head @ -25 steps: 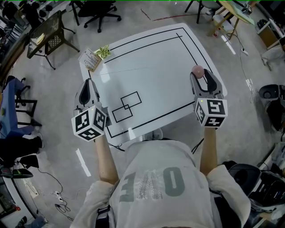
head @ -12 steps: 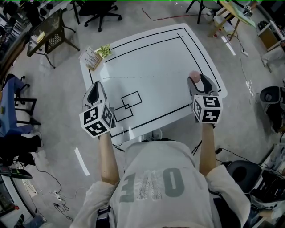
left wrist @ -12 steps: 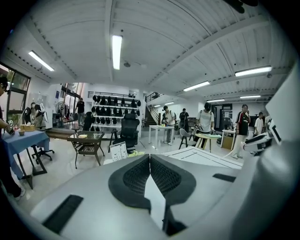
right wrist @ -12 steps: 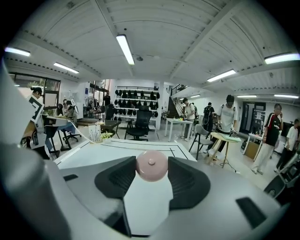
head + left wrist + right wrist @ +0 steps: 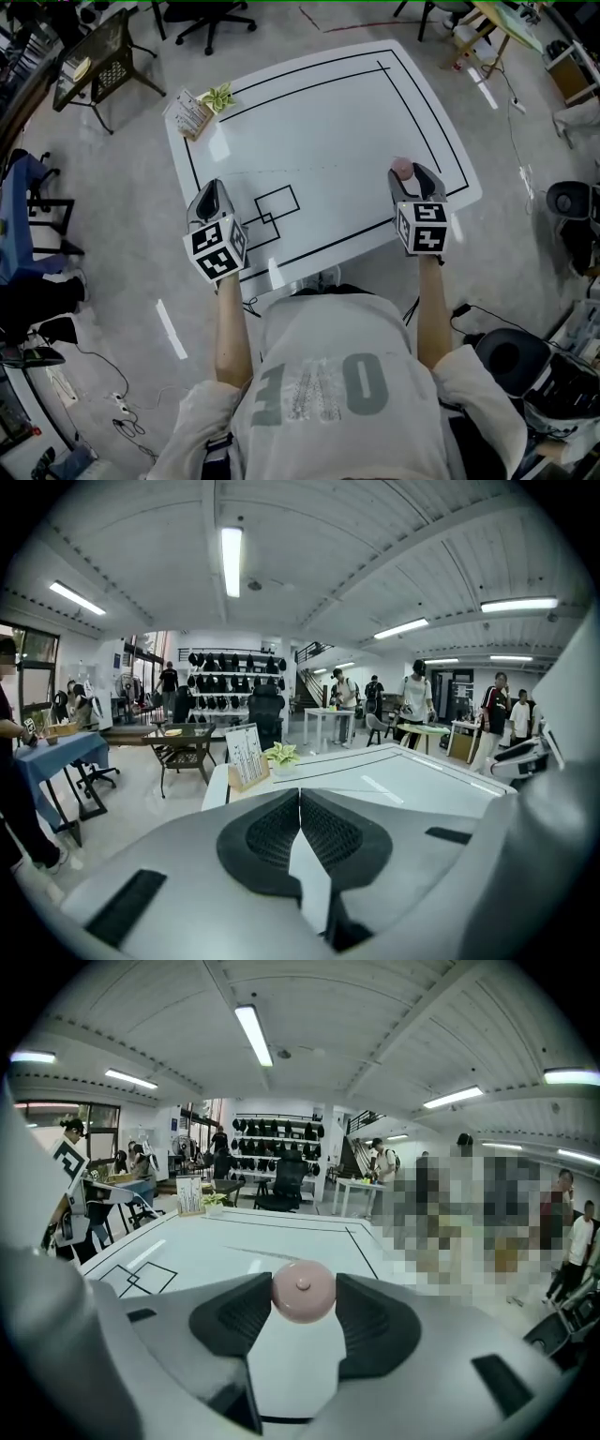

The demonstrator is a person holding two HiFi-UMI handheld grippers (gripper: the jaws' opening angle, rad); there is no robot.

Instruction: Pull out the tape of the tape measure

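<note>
From the head view, one white table carries two nested black border lines and two overlapping drawn rectangles. At its far left corner stand one card stand and one small plant. The two grippers are held over the near edge. The left gripper is beside the rectangles and the right gripper is by the right border. One pink round tape measure sits at the right gripper's tips. A single thin pale line runs across the table between the two grippers.

In the left gripper view, the two dark pads meet tip to tip with no gap. Whether that line is pinched there cannot be told. The card stand and plant show beyond.

In the right gripper view, the two pads stand apart and clamp the tape measure on either side, above the tabletop. Several people stand in the room behind.
</note>
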